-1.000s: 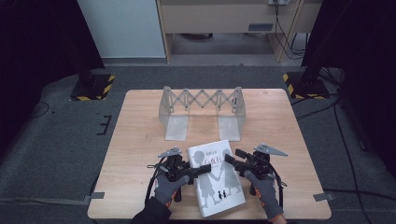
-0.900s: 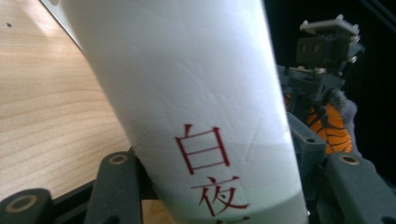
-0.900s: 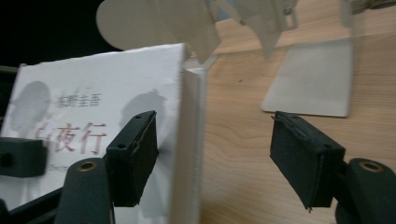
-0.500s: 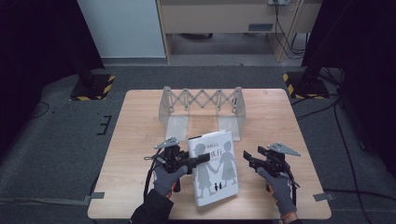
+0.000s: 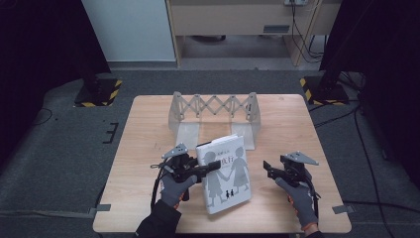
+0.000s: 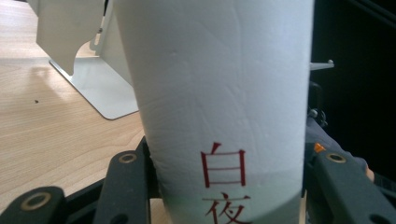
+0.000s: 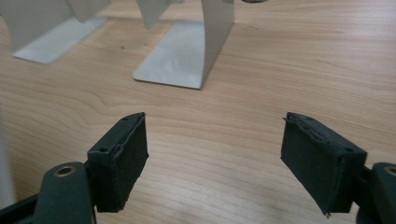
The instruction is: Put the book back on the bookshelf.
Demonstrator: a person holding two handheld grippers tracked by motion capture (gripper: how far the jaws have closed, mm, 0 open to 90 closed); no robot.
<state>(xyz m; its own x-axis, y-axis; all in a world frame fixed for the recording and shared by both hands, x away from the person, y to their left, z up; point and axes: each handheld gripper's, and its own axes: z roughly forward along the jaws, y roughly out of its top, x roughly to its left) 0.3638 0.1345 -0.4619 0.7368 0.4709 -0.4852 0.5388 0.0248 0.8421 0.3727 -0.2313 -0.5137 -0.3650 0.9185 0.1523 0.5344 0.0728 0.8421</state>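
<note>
A white book (image 5: 225, 173) with two grey child silhouettes on its cover lies face up near the table's front, its spine side raised slightly. My left gripper (image 5: 210, 167) is shut on that spine edge. In the left gripper view the white spine (image 6: 219, 93) with red characters sits clamped between the two black jaws of my left gripper (image 6: 231, 161). To the right of the book and apart from it, my right gripper (image 5: 267, 168) stands open. Its jaws have just been opening, and only bare wood shows between its pads (image 7: 219, 154).
A grey expandable book rack (image 5: 213, 106) with scissor links and two flat foot plates (image 7: 187, 51) stands at the middle back of the wooden table (image 5: 143, 134). Black stands with yellow-striped bases (image 5: 99, 91) flank the table on the floor.
My right gripper let go of the book's right edge and moved off to the right, opening. The left gripper closed on the spine and lifted the book slightly.
</note>
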